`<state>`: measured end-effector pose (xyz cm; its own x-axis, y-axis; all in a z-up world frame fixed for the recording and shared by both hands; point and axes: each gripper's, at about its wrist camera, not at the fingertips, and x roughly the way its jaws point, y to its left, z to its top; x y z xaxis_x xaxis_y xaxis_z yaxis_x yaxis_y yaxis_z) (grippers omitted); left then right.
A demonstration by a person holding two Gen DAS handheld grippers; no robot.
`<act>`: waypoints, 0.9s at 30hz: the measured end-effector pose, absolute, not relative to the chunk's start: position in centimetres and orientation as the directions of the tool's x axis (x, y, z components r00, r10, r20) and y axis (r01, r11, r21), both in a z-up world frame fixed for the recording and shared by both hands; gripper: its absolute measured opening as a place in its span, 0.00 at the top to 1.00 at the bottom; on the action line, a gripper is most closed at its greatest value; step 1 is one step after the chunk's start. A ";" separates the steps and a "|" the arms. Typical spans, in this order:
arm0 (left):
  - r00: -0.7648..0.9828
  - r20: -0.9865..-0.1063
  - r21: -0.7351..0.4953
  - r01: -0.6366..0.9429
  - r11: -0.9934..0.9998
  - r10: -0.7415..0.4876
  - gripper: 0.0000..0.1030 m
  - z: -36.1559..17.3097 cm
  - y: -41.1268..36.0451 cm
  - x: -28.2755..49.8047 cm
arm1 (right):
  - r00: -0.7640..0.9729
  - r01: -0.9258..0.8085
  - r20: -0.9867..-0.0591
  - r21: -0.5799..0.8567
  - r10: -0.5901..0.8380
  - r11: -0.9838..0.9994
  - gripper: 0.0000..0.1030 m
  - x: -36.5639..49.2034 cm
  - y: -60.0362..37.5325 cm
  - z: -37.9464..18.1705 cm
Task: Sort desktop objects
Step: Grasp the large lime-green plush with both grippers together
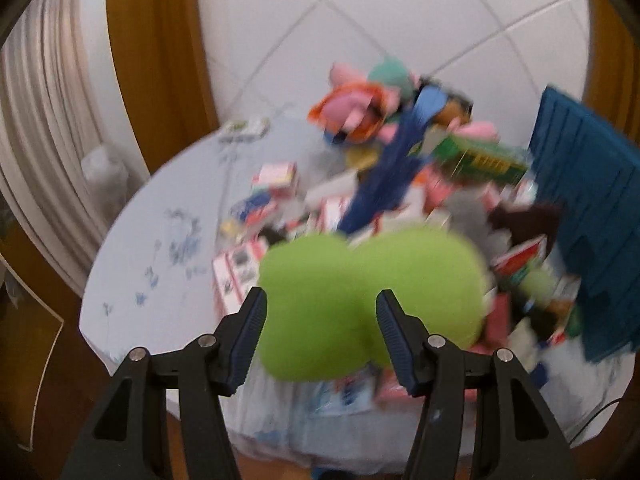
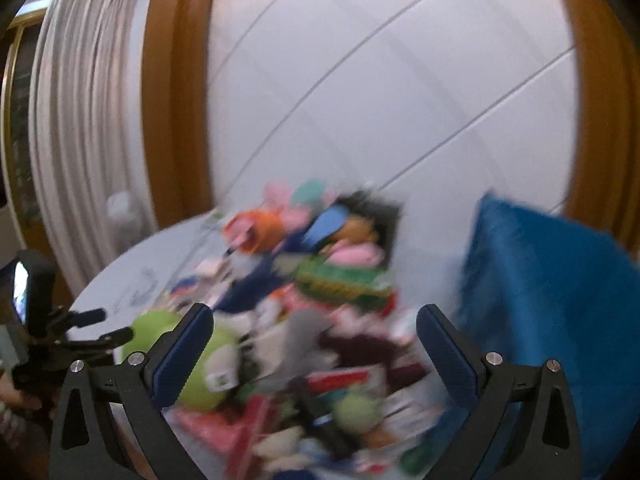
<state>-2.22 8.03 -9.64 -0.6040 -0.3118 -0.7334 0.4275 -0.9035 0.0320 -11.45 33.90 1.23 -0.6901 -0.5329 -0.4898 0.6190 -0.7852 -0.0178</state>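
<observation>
Hovering over a round table [image 1: 132, 240] with a pale printed cloth, the left gripper [image 1: 320, 312] has its jaws partly apart, and a lime green plush [image 1: 360, 300] fills the space just beyond its tips. Blur hides whether the pads press on the plush or only frame it, so a grip cannot be told. In the right wrist view the same green plush [image 2: 200, 376] lies at the near left edge of the pile, partly behind the right gripper's left finger, with a white tag on it.

The right gripper [image 2: 314, 344] stands wide apart with nothing between its jaws. Seen from there, the left gripper [image 2: 92, 332] reaches in from the left toward the plush.

Beyond the plush, the pile [image 1: 400, 208] covers the table's middle: red and white boxes [image 1: 240, 268], a dark blue strip of cloth [image 1: 392, 168], a green box [image 1: 480, 156]. Farther back sit pink, orange and teal soft toys [image 1: 360, 104]. Right of the pile stands a blue bin [image 1: 588, 216], upright at the table's edge. Behind the table are a white tiled wall [image 2: 400, 80], wooden frames [image 2: 176, 100] and a pale curtain [image 2: 76, 120].
</observation>
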 end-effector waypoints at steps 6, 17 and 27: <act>-0.567 -0.796 0.008 0.343 -0.939 -0.214 0.46 -14.0 5.9 -2.2 | -0.527 0.684 -0.674 0.024 -0.517 -0.729 0.00 -11.2 27.1 -6.5; -0.555 -0.816 0.018 0.252 -0.968 -0.160 0.30 -16.1 5.2 -4.6 | -0.354 0.720 -0.821 0.067 -0.448 -0.691 0.00 -12.3 20.6 -14.3; -0.526 -0.843 -0.023 0.243 -0.970 -0.111 0.15 -18.2 3.7 -6.5 | -0.295 0.731 -0.845 0.101 -0.447 -0.674 0.00 -13.5 17.9 -16.5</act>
<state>-6.54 3.67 -18.21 -0.5257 -0.1113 -0.8434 0.2428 -0.9698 -0.0233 -13.53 17.91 -16.50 -0.2949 -0.4465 -0.8448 0.7314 -0.6744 0.1011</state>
